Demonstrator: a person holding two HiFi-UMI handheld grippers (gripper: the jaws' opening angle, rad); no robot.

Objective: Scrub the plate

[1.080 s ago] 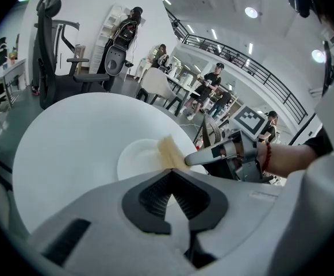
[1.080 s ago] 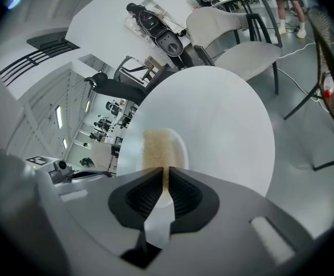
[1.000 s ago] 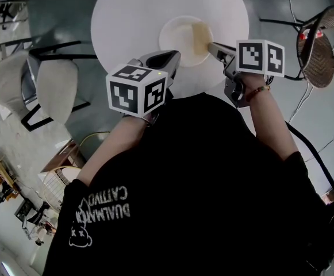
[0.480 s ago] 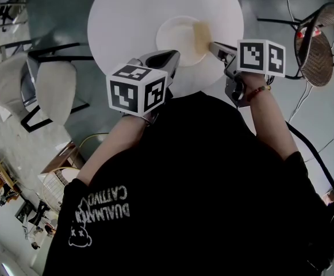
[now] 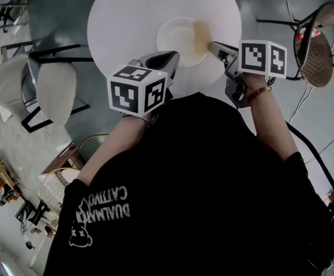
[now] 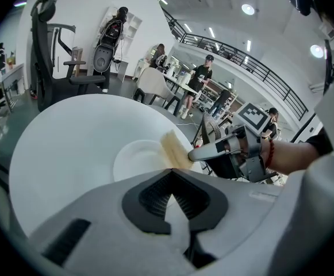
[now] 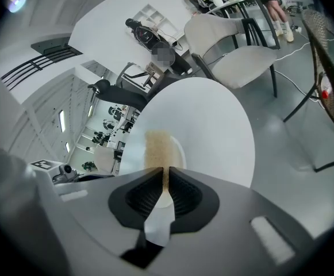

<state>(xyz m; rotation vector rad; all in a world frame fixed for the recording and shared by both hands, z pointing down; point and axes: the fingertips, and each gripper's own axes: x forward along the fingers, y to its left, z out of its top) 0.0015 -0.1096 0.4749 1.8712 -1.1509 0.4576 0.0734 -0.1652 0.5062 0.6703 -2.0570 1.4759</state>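
Note:
A white plate [image 5: 178, 34] lies on the round white table [image 5: 126, 22], close to its near edge. A tan sponge [image 5: 201, 36] rests on the plate's right side, and my right gripper [image 5: 212, 46] is shut on it from the right. In the right gripper view the sponge [image 7: 155, 147] sticks out past the jaws over the plate [image 7: 178, 151]. My left gripper [image 5: 174, 56] is shut at the plate's near rim, apparently pinching it. The left gripper view shows the plate [image 6: 135, 160], the sponge [image 6: 172, 147] and the right gripper [image 6: 196, 152]; the near rim is hidden behind my jaws.
A white chair [image 5: 54, 88] stands left of the table and a wicker chair [image 5: 319, 45] to the right. Cables [image 5: 304, 96] trail over the grey floor. The table's near edge [image 5: 195, 91] is right under my grippers. The far background has other chairs, tables and people.
Almost nothing differs. Both grippers keep their hold, and the sponge stays on the plate's right side. The view has drifted slightly.

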